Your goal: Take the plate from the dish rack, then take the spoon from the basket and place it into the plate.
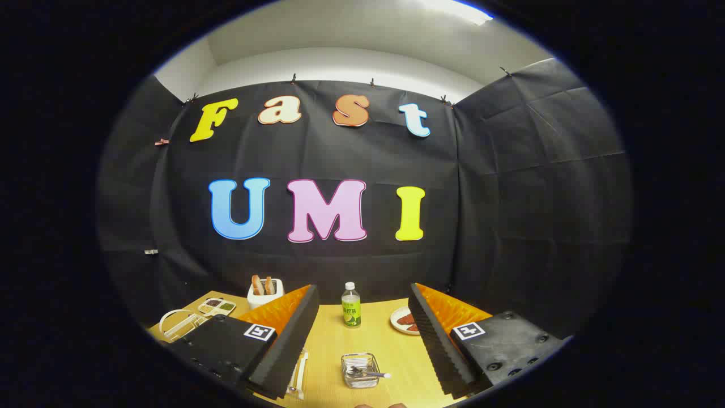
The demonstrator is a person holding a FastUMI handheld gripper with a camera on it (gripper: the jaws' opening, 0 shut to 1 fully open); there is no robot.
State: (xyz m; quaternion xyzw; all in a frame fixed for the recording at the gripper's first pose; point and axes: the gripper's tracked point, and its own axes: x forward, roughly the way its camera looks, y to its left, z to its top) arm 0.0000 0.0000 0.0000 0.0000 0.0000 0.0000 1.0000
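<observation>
Your gripper [362,334] hangs above the wooden table [396,351] with its fingers spread wide and nothing between them. The dish rack [180,324] sits off beyond the left finger, and whether a plate stands in it is too small to tell; a plate-like dish [404,321] lies just past the right finger. The basket [360,370] with the spoon [371,373] rests between the fingers, near you. Swing left first, approach the rack low, and keep the fingers wide until they straddle the rim.
</observation>
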